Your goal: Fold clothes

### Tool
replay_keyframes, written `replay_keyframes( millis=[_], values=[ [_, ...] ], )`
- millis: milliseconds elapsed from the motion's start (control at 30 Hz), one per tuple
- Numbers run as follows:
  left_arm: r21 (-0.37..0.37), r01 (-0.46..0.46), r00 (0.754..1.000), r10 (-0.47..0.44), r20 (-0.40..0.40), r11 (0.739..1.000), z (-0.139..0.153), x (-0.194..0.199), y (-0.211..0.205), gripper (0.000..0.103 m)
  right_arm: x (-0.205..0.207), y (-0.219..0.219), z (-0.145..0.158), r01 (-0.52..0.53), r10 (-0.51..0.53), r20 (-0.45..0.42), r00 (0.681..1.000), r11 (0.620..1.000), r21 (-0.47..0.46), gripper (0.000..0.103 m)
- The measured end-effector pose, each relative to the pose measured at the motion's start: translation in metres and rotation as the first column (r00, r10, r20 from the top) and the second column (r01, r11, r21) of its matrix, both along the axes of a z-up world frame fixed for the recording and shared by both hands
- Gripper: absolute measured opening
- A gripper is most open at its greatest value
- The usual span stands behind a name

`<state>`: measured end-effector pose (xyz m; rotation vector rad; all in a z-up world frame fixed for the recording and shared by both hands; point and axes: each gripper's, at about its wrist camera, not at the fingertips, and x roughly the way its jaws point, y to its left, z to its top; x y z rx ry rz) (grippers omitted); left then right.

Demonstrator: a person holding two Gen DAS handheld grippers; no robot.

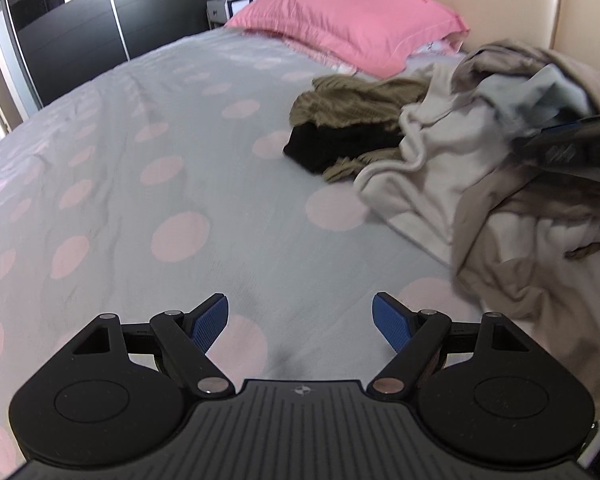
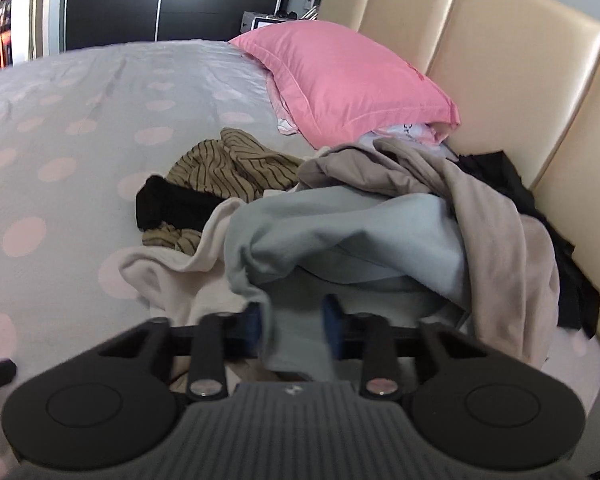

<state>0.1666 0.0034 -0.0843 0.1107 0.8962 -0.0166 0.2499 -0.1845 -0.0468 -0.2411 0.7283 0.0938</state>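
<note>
A heap of clothes lies on the bed by the headboard. On top is a light blue-grey garment point(image 2: 340, 224), seen also in the left wrist view point(image 1: 540, 92). My right gripper point(image 2: 294, 328) is shut on a fold of this garment, which hangs between its blue pads. The right gripper also shows at the right edge of the left wrist view point(image 1: 572, 148). Under it lie a beige garment point(image 2: 496, 216), a cream one point(image 2: 168, 276), a brown striped one point(image 2: 228, 168) and a black one point(image 2: 168, 204). My left gripper point(image 1: 300, 324) is open and empty over the bedsheet, left of the heap.
The bedsheet point(image 1: 160, 160) is grey with pink dots. A pink pillow point(image 2: 340, 80) leans at the cream padded headboard point(image 2: 520, 60). Another black garment point(image 2: 540, 208) lies against the headboard. A dark wardrobe point(image 1: 100, 20) stands beyond the bed.
</note>
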Motion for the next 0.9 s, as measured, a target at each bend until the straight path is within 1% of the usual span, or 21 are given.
replay_keyframes(
  millis=[33,67,100,167,267,333,400,533,567,633,733,833,900],
  values=[
    [0.000,-0.003,1.000,0.003,-0.003,1.000,0.000,0.000,0.002,0.079,0.001,-0.004,0.004,0.014,-0.014,0.005,1.000,1.000,0.019,0.007],
    [0.001,-0.006,1.000,0.006,-0.004,1.000,0.000,-0.001,0.004,0.079,0.000,-0.006,0.009,0.025,-0.025,0.027,0.999,1.000,0.006,0.002],
    [0.004,-0.007,1.000,0.007,-0.003,1.000,0.001,-0.002,0.005,0.079,-0.002,-0.007,0.014,0.036,-0.036,0.051,0.998,0.999,-0.007,0.002],
    [0.015,-0.006,1.000,0.006,0.002,1.000,0.005,-0.006,0.008,0.079,-0.009,-0.008,0.031,0.050,-0.044,0.134,0.990,0.998,-0.040,0.001],
    [0.028,-0.014,1.000,0.014,0.013,0.999,0.014,-0.014,0.015,0.079,-0.022,-0.013,0.067,0.059,-0.051,0.245,0.968,0.998,-0.027,0.001],
    [0.028,-0.025,0.999,0.024,0.026,0.999,0.024,-0.020,0.021,0.079,-0.031,-0.011,0.097,0.041,-0.032,0.309,0.951,0.999,-0.022,0.001],
    [0.026,-0.040,0.998,0.039,0.048,0.999,0.037,-0.027,0.027,0.079,-0.037,-0.006,0.126,0.021,-0.012,0.341,0.940,1.000,-0.023,0.001],
    [0.024,-0.059,0.992,0.056,0.114,0.998,0.069,-0.046,0.038,0.079,-0.050,-0.003,0.183,0.046,-0.059,0.412,0.909,0.998,0.042,0.002],
    [0.025,-0.066,0.989,0.062,0.131,0.998,0.077,-0.052,0.041,0.079,-0.055,-0.001,0.196,0.039,-0.059,0.429,0.901,0.998,0.054,0.002],
    [0.025,-0.081,0.983,0.076,0.165,0.996,0.093,-0.062,0.048,0.079,-0.073,0.009,0.222,0.001,-0.027,0.473,0.881,0.999,0.054,0.002],
    [0.020,-0.104,0.973,0.098,0.207,0.994,0.114,-0.078,0.060,0.079,-0.105,0.032,0.255,-0.095,0.051,0.520,0.853,0.994,0.059,0.002],
    [0.028,-0.123,0.962,0.112,0.248,0.992,0.132,-0.095,0.071,0.079,-0.135,0.058,0.286,-0.204,0.118,0.556,0.823,0.974,0.094,0.002],
    [0.038,-0.143,0.952,0.127,0.278,0.989,0.144,-0.109,0.081,0.079,-0.153,0.074,0.301,-0.284,0.164,0.569,0.806,0.950,0.129,0.002]
  ],
)
